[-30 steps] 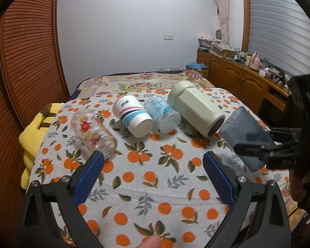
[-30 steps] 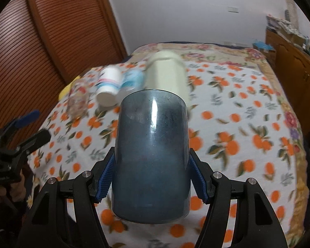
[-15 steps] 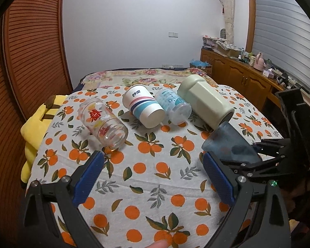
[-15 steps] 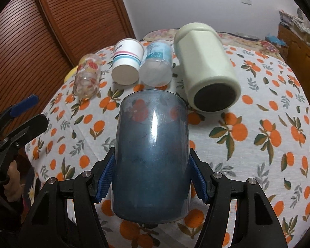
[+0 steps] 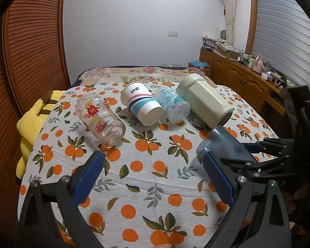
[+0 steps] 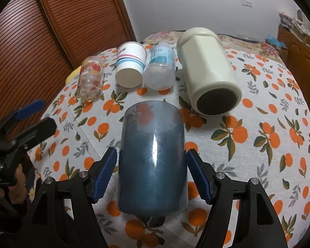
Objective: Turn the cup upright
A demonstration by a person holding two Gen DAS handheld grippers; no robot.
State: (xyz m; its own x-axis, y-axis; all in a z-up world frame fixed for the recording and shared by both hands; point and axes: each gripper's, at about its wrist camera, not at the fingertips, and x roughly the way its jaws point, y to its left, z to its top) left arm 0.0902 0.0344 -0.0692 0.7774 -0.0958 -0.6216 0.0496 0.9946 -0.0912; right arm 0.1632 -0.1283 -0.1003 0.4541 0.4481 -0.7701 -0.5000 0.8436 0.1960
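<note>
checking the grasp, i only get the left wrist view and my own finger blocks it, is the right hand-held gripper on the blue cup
Observer: Yes. The right wrist view shows the right hand-held gripper with a blue pad against each side of the blue cup.
Operator: anything inside it
Observer: Nothing shows; the tablecloth and its orange print are visible through the cup's far end.
Operator: whats ahead of it
Observer: Ahead and to the right lies the pale green container on its side, dark end facing the gripper.
</note>
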